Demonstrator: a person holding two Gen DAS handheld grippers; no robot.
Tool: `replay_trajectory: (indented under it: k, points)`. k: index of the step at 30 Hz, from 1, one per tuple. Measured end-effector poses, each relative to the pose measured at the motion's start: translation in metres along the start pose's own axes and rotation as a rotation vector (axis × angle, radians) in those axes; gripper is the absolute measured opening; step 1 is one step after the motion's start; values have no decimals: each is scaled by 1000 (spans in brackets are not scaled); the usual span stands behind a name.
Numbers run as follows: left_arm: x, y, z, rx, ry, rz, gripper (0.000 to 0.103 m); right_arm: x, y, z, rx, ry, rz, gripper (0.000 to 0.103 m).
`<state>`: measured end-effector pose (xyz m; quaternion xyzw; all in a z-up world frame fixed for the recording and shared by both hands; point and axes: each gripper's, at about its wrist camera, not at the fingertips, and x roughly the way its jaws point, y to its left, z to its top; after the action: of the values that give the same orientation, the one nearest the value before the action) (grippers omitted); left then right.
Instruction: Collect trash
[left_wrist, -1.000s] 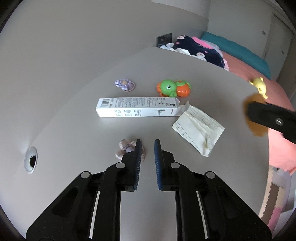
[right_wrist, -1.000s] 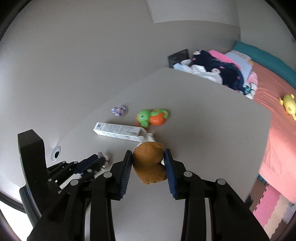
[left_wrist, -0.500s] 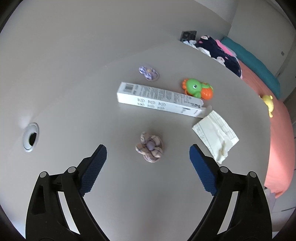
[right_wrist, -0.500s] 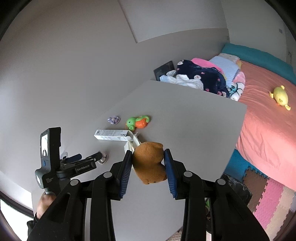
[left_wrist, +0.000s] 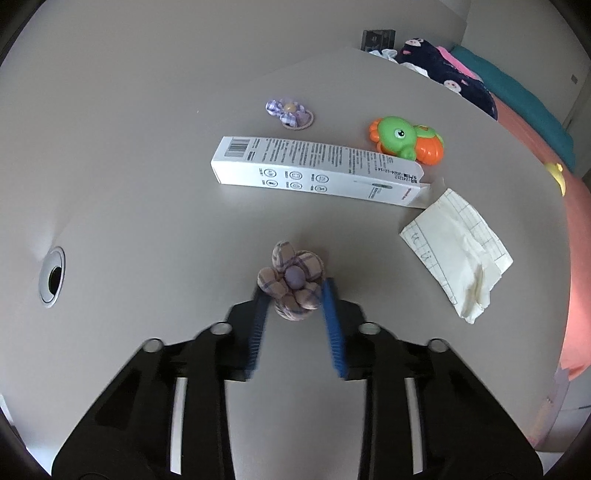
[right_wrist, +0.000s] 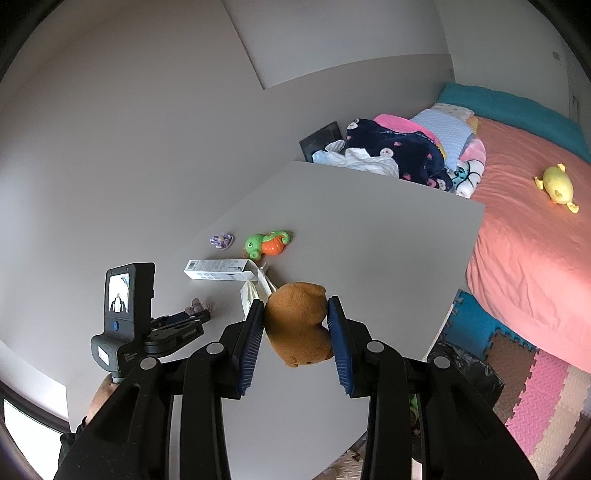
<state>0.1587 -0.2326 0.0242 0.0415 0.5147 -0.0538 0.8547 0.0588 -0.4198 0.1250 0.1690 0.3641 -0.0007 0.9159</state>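
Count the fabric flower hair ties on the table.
2: a plaid one between the left tool's blue pads, and a purple one beyond the white box. None looks hidden.

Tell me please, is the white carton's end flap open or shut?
Open: the white carton lies flat, its right-end flap sticking out.

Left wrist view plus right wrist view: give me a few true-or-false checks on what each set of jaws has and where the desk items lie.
1. The right gripper grips a brown plush toy. True.
2. The left gripper holds the white printed carton. False: its jaws have just been closing around the plaid fabric flower; the carton lies untouched.
3. The green and orange toy turtle sits beyond the carton. True.
4. The creased cream paper sheet lies left of the carton. False: it lies at the carton's right, opened end.
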Motion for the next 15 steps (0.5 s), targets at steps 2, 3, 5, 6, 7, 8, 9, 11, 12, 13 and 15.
replay_trajectory:
  k: [2, 3, 5, 6, 7, 8, 9, 11, 12, 13, 15]
  points:
    - [0, -3, 0, 9, -7, 4, 18, -3, -4, -1, 7, -2, 5, 37]
    - [-1, -5, 1, 7, -10, 6, 17, -4, -7, -1, 9, -4, 4, 37]
    - [-5, -7, -1, -4, -15, -15, 16, -7, -12, -1, 16, -9, 6, 37]
    - [-8, -9, -1, -2, -19, -23, 16, -9, -14, -2, 19, -12, 6, 37]
    - [-13, -13, -2, 9, -27, -27, 16, -12, -18, -2, 23, -16, 3, 37]
    - [-19, -17, -5, 22, -35, -30, 16, -14, -21, -2, 25, -19, 3, 37]
    - [-25, -23, -7, 37, -41, -34, 16, -16, -24, -2, 31, -24, 3, 37]
    - [-35, -33, -10, 62, -56, -42, 16, -22, -32, -2, 42, -32, 3, 37]
    - [-41, -40, -13, 75, -65, -48, 16, -24, -35, -2, 46, -37, 3, 37]
    - [-47, -48, -16, 89, -76, -54, 16, -28, -39, -3, 52, -42, 1, 37]
    - [-57, -62, -22, 119, -96, -63, 16, -34, -47, -5, 60, -49, -2, 37]
